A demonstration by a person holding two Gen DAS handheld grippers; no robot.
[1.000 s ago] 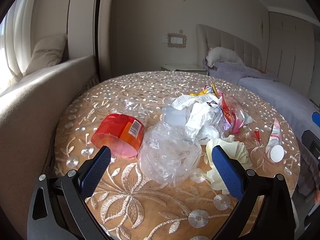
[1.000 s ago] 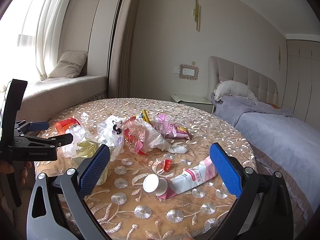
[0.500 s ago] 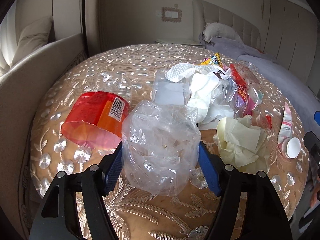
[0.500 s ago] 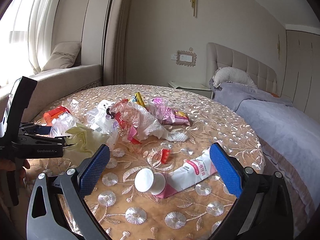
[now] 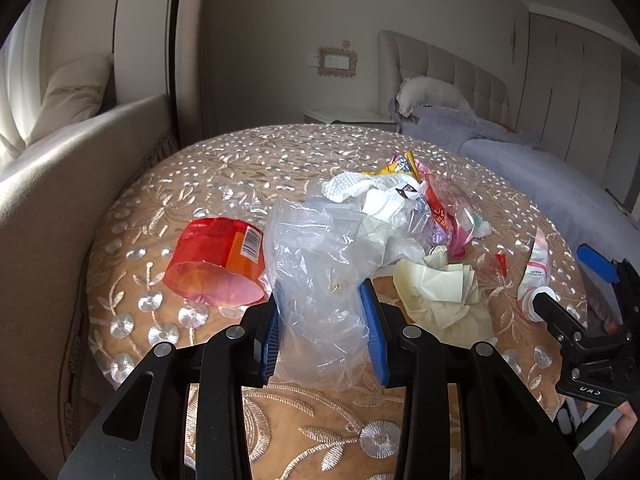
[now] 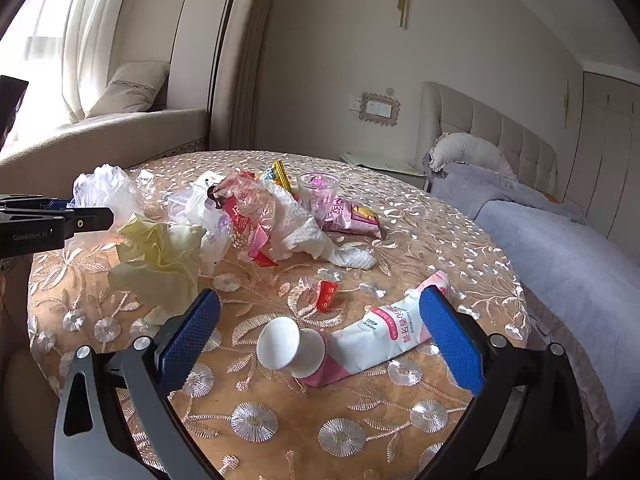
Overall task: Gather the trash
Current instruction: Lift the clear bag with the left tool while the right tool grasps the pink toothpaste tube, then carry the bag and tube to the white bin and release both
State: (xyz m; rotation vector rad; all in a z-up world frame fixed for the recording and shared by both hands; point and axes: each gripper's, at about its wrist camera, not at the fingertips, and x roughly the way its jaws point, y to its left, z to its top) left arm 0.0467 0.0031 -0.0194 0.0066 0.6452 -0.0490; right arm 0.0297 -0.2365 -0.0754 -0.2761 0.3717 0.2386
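My left gripper point(image 5: 324, 332) is shut on a crumpled clear plastic bag point(image 5: 320, 272) and holds it just above the round table point(image 5: 248, 152); the bag also shows in the right wrist view point(image 6: 102, 188). My right gripper point(image 6: 316, 332) is open, its jaws on either side of a pink-and-white toothpaste tube point(image 6: 360, 336) lying on the table. A red plastic label sleeve point(image 5: 216, 264), yellow crumpled paper point(image 5: 436, 292) and a pile of wrappers and tissue point(image 6: 272, 216) lie on the table.
A clear cup point(image 6: 318, 192) and a pink snack packet point(image 6: 352, 216) lie behind the pile. A small red wrapper point(image 6: 327, 294) lies near the tube. A sofa point(image 5: 60, 184) stands left, a bed point(image 6: 560, 248) right.
My left gripper closed on the clear bag and lifted it a little. My right gripper moved forward and down, so that its jaws straddle the toothpaste tube.
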